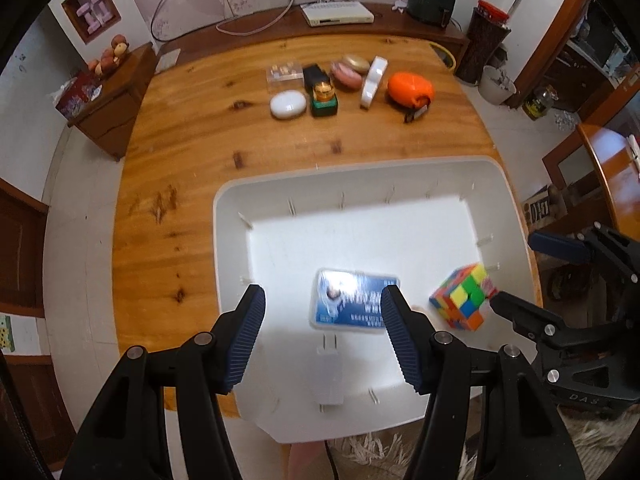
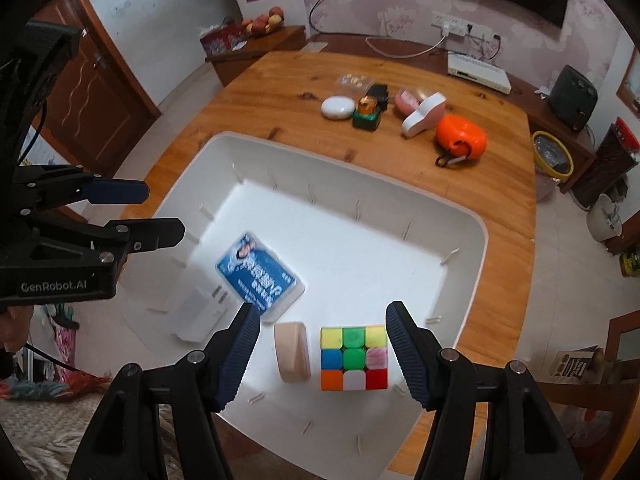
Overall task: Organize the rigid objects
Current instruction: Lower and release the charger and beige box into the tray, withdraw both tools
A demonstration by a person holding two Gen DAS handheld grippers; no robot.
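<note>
Above the white bin (image 2: pixel 476 248), both grippers are held with nothing gripped.
Left gripper (image 1: pixel 322 312) and right gripper (image 2: pixel 322 322) fingers are spread apart. Puzzle cube (image 2: pixel 354 357), blue card case (image 2: pixel 260 276) and beige block (image 2: pixel 293 352) are seen resting on the bin floor.
</note>
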